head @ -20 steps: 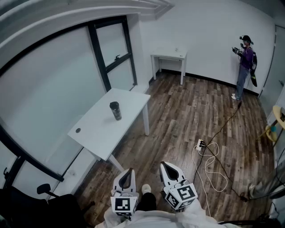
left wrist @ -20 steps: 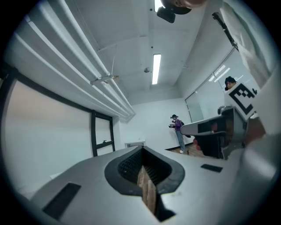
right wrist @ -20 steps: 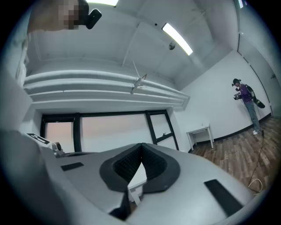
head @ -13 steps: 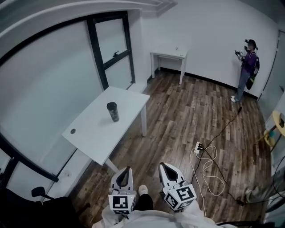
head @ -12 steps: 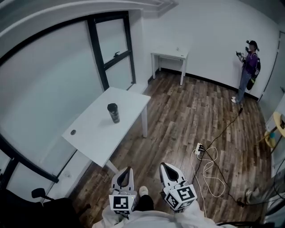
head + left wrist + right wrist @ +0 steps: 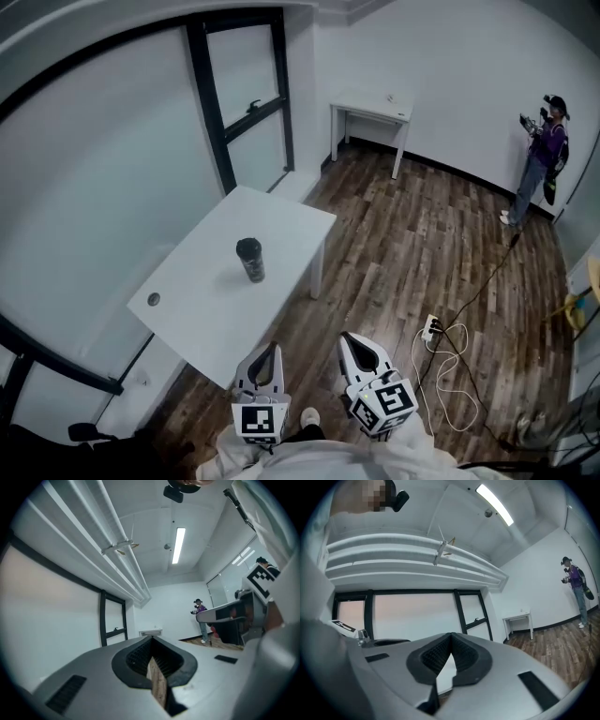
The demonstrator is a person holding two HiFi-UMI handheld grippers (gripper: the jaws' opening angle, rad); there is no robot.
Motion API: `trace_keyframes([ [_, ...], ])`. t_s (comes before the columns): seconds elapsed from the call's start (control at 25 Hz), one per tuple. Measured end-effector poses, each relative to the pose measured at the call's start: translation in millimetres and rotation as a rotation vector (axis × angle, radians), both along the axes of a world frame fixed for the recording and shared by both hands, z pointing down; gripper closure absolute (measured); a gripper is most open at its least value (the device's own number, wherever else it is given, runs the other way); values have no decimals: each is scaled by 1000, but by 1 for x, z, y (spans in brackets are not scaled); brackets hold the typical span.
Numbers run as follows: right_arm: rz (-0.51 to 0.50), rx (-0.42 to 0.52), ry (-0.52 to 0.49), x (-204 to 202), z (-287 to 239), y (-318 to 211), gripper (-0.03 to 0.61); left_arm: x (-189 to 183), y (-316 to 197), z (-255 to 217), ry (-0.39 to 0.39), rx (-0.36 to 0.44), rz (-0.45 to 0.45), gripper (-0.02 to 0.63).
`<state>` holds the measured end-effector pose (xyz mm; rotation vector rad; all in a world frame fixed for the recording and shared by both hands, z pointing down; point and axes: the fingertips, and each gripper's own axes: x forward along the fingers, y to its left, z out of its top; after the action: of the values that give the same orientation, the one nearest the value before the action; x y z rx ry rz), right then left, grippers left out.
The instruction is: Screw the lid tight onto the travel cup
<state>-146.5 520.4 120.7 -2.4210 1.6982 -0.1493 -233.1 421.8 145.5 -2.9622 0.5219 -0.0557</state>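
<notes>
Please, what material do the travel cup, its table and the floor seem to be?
Travel cup: dark, dull, perhaps plastic or coated metal; too small to tell.
Table: smooth white matte top, likely laminate or painted board.
Floor: brown planks with grain, wood or wood-look laminate.

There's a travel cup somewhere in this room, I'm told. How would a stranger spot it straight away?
Find the larger white table, standing beside the tall dark-framed window. Near its middle stands the travel cup, dark, tall and upright. The only other thing on that table is a small flat round disc near one corner, so the cup is the one thing that rises from the top.
</notes>
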Motion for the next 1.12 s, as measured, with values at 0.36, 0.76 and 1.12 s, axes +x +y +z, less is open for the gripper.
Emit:
trace_keyframes([
  [0.36,-74,-32,18,37,-6,-123,557,28,-127,7,-14,-27,-111,607],
  [0.76,-172,-42,-13,77,11,-190,557,52,-182,16,-25,-46,-220,607],
  [1.12,-367,16,-7,144,5,-294,558,93,-251,31,-41,-95,-435,607],
])
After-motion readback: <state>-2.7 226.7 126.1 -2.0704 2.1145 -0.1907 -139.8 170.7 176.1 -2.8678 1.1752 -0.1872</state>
